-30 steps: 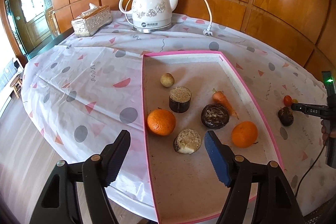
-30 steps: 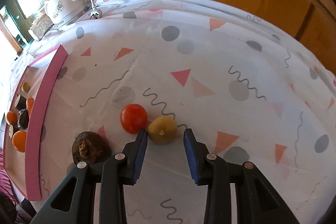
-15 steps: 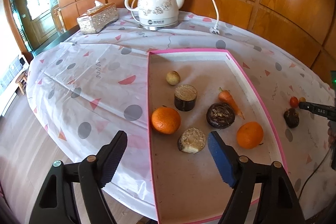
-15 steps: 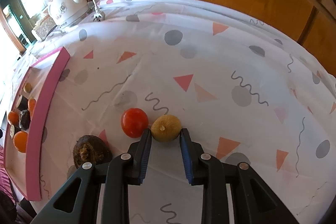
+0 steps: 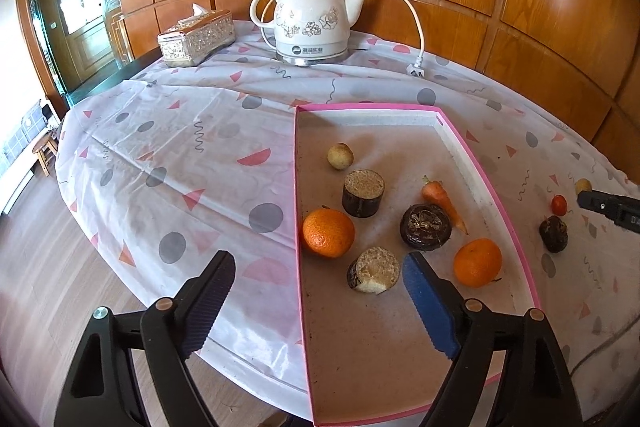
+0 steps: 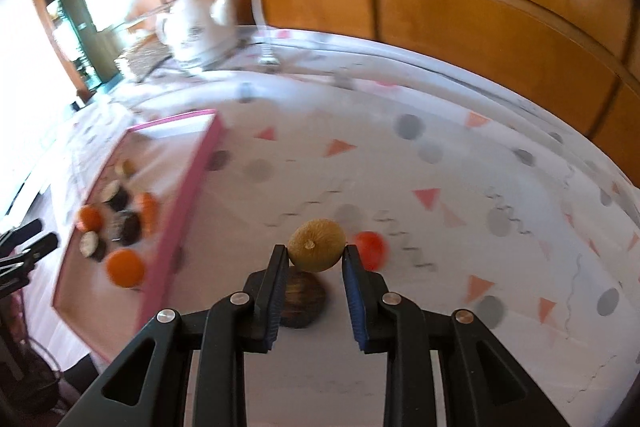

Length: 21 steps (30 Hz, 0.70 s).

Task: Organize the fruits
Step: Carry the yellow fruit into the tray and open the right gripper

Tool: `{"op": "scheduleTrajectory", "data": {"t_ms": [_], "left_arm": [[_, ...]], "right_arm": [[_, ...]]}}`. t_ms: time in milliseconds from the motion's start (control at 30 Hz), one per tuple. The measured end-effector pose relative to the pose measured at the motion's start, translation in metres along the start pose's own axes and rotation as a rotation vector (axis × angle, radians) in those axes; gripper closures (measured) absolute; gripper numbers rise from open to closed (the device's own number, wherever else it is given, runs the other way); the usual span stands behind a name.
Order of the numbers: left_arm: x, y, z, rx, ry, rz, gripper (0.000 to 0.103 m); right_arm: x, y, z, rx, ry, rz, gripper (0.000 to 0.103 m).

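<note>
My right gripper (image 6: 315, 254) is shut on a small yellow-brown fruit (image 6: 317, 245) and holds it above the tablecloth. Below it on the cloth lie a dark brown fruit (image 6: 301, 305) and a red tomato (image 6: 370, 251). The pink-rimmed tray (image 5: 298, 211) holds two oranges (image 5: 328, 233), dark round pieces, a carrot (image 5: 442, 199) and a small yellow fruit (image 5: 340, 155). My left gripper (image 5: 320, 291) hovers over the tray's near left edge, its jaws opening with nothing between them. In the left wrist view the right gripper's tip (image 5: 608, 205) shows at far right.
A white teapot (image 5: 310, 21) with its cord and plug (image 5: 415, 70) stands at the table's back, a tissue box (image 5: 196, 37) to its left. Wood panelling rings the table. The floor drops away at the near left.
My right gripper has closed on the yellow-brown fruit and lifted it, swinging toward the tray. My left gripper's jaws have spread wider; the hand has hardly moved.
</note>
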State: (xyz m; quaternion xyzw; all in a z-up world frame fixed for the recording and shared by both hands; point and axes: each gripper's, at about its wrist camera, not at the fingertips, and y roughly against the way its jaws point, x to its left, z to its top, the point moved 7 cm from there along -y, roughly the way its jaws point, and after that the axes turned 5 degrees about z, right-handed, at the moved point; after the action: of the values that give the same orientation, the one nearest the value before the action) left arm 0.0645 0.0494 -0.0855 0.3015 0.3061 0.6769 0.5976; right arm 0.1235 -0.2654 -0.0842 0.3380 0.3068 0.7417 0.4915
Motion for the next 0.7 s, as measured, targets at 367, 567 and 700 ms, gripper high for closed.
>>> {"op": "scheduleTrajectory", "data": {"t_ms": [367, 567, 700], "left_arm": [[0.009, 0.006, -0.002, -0.014, 0.024, -0.012, 0.016], [0.017, 0.007, -0.004, -0.014, 0.054, -0.02, 0.01], [0.021, 0.005, -0.006, -0.008, 0.073, -0.024, 0.01]], "right_arm": [[0.108, -0.017, 0.005, 0.01, 0.133, 0.137, 0.076], [0.139, -0.026, 0.004, 0.028, 0.163, 0.168, 0.076], [0.153, -0.032, 0.004, 0.041, 0.175, 0.16, 0.076]]}}
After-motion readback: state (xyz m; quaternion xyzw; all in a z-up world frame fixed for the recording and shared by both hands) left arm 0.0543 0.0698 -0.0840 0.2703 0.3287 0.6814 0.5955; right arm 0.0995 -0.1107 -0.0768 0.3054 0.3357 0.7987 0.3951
